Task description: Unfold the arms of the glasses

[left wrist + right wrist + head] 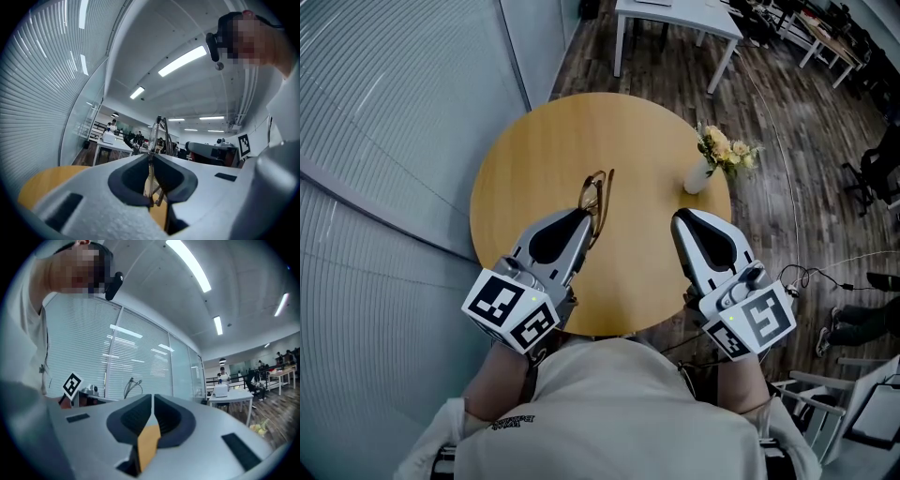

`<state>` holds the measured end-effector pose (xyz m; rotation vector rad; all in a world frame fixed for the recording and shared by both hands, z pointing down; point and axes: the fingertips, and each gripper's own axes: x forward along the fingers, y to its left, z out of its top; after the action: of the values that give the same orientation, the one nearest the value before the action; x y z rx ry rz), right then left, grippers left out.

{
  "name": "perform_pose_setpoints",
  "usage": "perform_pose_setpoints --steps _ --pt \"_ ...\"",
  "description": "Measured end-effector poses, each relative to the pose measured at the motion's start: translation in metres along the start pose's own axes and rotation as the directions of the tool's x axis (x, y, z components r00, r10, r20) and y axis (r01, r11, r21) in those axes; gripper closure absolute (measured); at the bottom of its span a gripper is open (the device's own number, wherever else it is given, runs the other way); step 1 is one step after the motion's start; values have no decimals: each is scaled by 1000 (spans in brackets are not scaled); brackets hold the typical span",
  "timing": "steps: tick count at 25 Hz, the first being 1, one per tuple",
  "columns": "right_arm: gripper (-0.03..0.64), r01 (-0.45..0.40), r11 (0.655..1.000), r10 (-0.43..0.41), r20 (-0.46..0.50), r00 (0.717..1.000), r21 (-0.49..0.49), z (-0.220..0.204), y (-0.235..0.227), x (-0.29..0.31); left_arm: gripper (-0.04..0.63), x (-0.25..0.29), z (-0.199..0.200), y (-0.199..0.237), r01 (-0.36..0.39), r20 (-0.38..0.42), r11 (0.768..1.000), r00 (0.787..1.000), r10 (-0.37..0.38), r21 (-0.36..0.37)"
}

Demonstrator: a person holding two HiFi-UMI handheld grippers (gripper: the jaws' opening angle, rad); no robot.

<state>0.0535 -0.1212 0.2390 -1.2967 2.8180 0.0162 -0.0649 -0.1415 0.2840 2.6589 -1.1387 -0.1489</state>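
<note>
The thin-framed glasses (595, 192) are folded and stand on edge over the round wooden table (534, 141), just beyond my left gripper (586, 215). That gripper is shut on the near end of the frame. In the left gripper view the glasses (157, 133) rise upright from between the closed jaws of the left gripper (150, 157). My right gripper (678, 217) hovers to the right of the glasses, apart from them, shut with nothing in it. In the right gripper view the right gripper (152, 399) shows only a thin slit between its jaws, and the glasses (132, 386) are small at the left.
A small white vase of yellow flowers (712, 161) stands near the table's right edge. A glass wall with blinds (384, 122) runs along the left. A white table (675, 17) stands beyond, with chairs (872, 178) and cables at the right.
</note>
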Motion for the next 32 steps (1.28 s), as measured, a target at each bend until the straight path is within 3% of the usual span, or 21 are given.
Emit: perform_pose_setpoints --steps 7,12,22,32 --pt "578 -94 996 94 113 989 -8 38 12 13 551 5 -8 -11 12 -10 1000 1000 -12 22" --pt "578 -112 994 113 134 985 -8 57 14 31 551 7 -8 -16 21 -27 999 999 -20 35" --pt "578 -167 986 168 47 985 -26 42 28 57 551 7 -24 -24 36 -76 994 997 -28 99" --pt "578 -139 990 138 -37 990 -23 14 23 68 551 6 -26 -18 32 -66 996 997 -27 84"
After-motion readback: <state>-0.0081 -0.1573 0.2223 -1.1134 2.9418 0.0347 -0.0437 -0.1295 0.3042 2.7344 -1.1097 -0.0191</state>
